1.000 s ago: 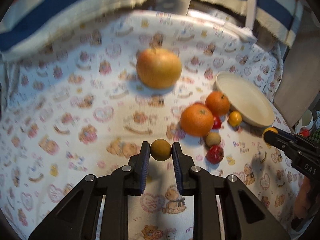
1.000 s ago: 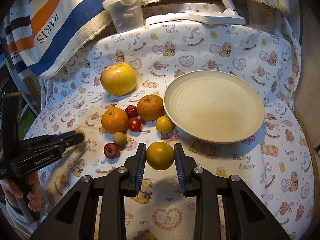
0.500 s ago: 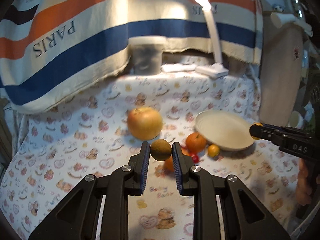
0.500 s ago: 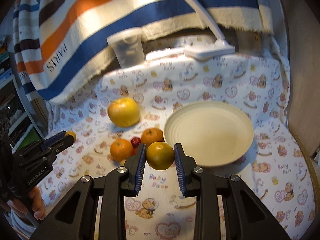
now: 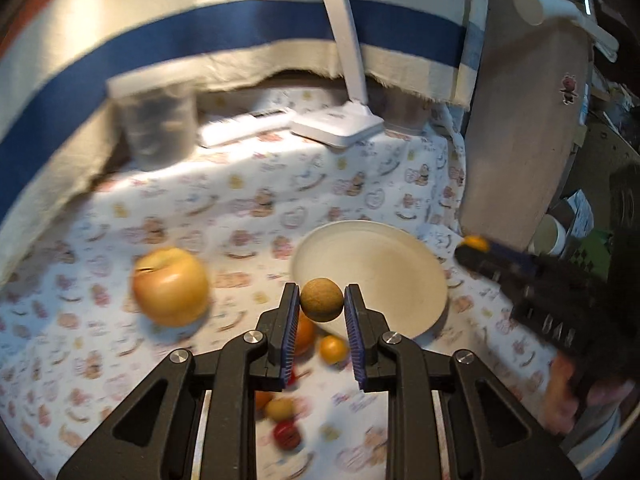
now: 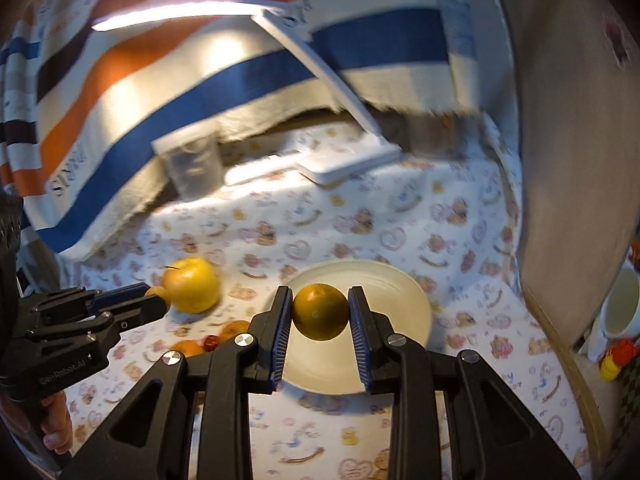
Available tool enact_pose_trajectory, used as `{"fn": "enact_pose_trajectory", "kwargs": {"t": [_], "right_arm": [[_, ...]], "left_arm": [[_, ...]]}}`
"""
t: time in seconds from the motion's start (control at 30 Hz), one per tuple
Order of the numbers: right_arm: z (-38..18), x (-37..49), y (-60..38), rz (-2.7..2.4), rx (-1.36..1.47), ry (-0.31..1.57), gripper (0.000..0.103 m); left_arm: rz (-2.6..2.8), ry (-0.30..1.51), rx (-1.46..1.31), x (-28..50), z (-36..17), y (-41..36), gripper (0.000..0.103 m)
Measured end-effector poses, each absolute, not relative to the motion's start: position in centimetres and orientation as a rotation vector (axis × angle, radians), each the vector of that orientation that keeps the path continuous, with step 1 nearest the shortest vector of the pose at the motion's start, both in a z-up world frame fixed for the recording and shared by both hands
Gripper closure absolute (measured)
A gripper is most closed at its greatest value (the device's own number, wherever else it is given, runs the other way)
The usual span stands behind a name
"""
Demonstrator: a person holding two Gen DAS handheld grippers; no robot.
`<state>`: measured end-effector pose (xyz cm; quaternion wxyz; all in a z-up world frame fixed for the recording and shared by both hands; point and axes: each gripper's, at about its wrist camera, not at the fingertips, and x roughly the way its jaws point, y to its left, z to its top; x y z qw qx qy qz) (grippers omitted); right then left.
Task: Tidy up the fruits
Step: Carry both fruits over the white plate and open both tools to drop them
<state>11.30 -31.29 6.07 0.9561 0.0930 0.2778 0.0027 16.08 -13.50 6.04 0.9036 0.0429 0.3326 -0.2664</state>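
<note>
My left gripper (image 5: 322, 306) is shut on a small brown round fruit (image 5: 322, 300) and holds it in the air at the near left rim of the cream plate (image 5: 384, 264). My right gripper (image 6: 320, 312) is shut on a yellow-orange citrus (image 6: 320, 311) and holds it above the plate (image 6: 400, 296). A big yellow apple (image 5: 171, 286) lies left of the plate; it also shows in the right wrist view (image 6: 192, 285). Oranges (image 5: 304, 332), a small yellow fruit (image 5: 333, 349) and red fruits (image 5: 286, 434) lie below my left gripper.
A clear tub (image 5: 154, 124) and a white desk lamp base (image 5: 338, 122) stand at the back under a striped cloth. A wooden board (image 6: 576, 160) stands at the right with a mug (image 6: 618, 304) beyond it. The other gripper shows at the right (image 5: 532, 288) and at the left (image 6: 80, 320).
Both grippers have risen with their fruits and moved toward the plate. The table fruits now sit lower and smaller in both views.
</note>
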Motion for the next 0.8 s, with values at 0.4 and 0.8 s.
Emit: {"fn": "enact_pose_trajectory", "kwargs": {"t": [0.4,0.8], "right_arm": [[1.0,14.4,-31.6,0.038,0.208,0.762,0.073],[-1.2,15.5,-31.2,0.021,0.184,0.867,0.073]], "left_arm": [[-0.575,0.846,0.066,20.1,-0.6,-17.4,0.081],[-0.573,0.849,0.068,20.4,-1.2,-17.4,0.081]]}}
